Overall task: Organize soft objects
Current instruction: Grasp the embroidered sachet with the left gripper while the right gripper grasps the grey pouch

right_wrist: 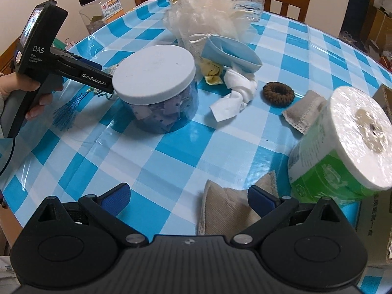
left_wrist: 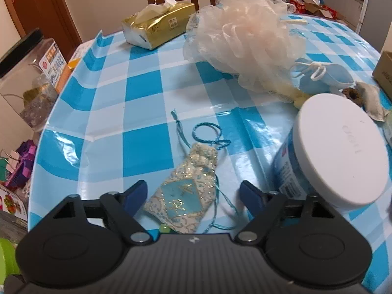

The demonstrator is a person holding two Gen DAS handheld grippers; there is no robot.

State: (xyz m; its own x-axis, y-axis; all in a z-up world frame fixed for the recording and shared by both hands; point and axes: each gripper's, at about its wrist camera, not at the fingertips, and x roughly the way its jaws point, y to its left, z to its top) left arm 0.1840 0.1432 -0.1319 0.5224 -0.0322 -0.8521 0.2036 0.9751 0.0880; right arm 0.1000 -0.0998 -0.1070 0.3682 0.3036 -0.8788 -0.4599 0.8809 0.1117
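Left wrist view: the left gripper (left_wrist: pixel 193 193) has its jaws apart around the pouch (left_wrist: pixel 182 191), pads not touching it yet. Its cords (left_wrist: pixel 208 134) trail far side, so they could snag the jar (left_wrist: pixel 338 156) on the right when it's lifted.

Right wrist view: right gripper (right_wrist: pixel 187 196) hangs released above a beige sachet (right_wrist: pixel 225 210), gripping nothing. The roll (right_wrist: pixel 348 142) sits close right, easy to bump.

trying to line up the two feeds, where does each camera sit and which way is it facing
Left wrist: on the left gripper, angled down at the embroidered pouch between its open fingers.
Right wrist: on the right gripper, angled down across the checked tablecloth; the person's hand shows, holding the other gripper.
Shared: white-lidded jar, mesh bath sponge.
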